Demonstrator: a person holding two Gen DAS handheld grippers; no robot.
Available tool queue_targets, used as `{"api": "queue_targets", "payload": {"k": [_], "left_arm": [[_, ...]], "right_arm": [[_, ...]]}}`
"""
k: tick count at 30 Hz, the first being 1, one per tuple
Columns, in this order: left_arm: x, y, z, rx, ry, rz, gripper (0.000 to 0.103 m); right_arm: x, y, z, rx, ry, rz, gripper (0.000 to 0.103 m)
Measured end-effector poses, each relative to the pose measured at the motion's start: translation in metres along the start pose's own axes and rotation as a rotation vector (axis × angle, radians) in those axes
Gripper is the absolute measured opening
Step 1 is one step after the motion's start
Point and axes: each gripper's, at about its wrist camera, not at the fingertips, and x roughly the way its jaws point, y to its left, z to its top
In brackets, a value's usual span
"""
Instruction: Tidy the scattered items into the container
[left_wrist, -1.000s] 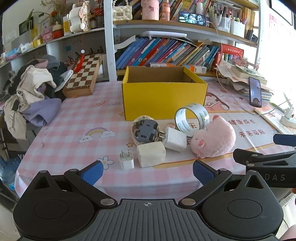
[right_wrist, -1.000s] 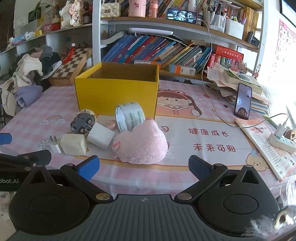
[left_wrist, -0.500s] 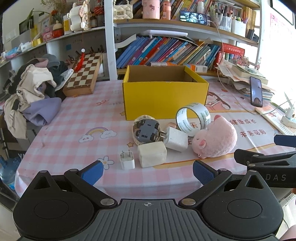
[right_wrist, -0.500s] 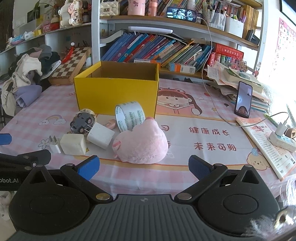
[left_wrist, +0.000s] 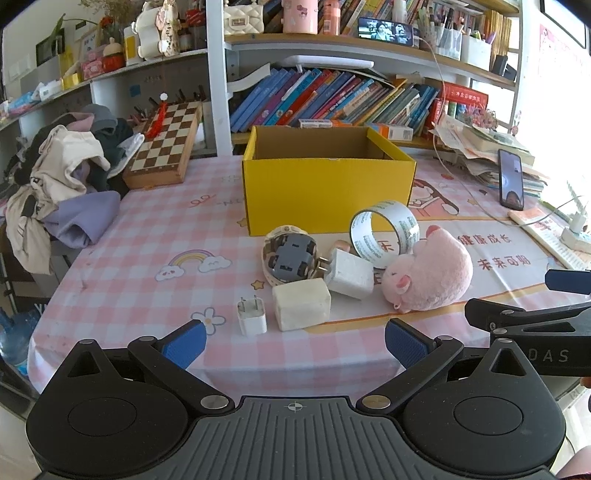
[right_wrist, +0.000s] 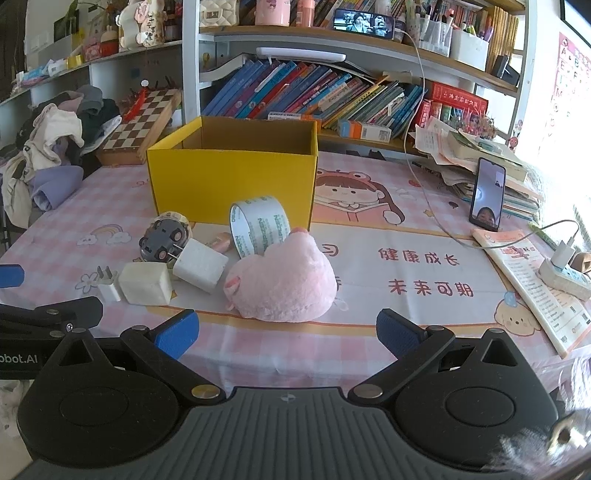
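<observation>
The table (left_wrist: 147, 236) fills both views under its pink checked cloth, and near its middle sits the yellow box (left_wrist: 327, 192), open at the top, nothing visible inside from here. In front of the box lies the clutter. Biggest is the pink plush (right_wrist: 282, 282), on its side at the right end of the group. The tape roll (right_wrist: 260, 225) stands on edge between plush and box, leaning against the plush. Left of that, a round grey toy (left_wrist: 290, 258) with wheels showing, just beside the box's front wall. A white charger (left_wrist: 349, 273) rests against the toy, prongs toward it. In front sits a cream block (left_wrist: 301, 304), and beside it a small white plug (left_wrist: 252, 315), prongs up. The left gripper (left_wrist: 293, 341) hangs at the table's near edge, blue pads spread wide, holding nothing. The right gripper (right_wrist: 286, 334) is likewise wide and empty, lined up with the plush.
</observation>
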Motion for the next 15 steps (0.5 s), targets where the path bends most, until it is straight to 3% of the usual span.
{"api": "queue_targets", "payload": {"k": [15], "left_arm": [[0.0024,0.0005,0.0011,-0.004,0.012,-0.006,0.103]], "right_arm": [[0.0028,0.001,0.0018,-0.007,0.01,-0.008,0.103]]}}
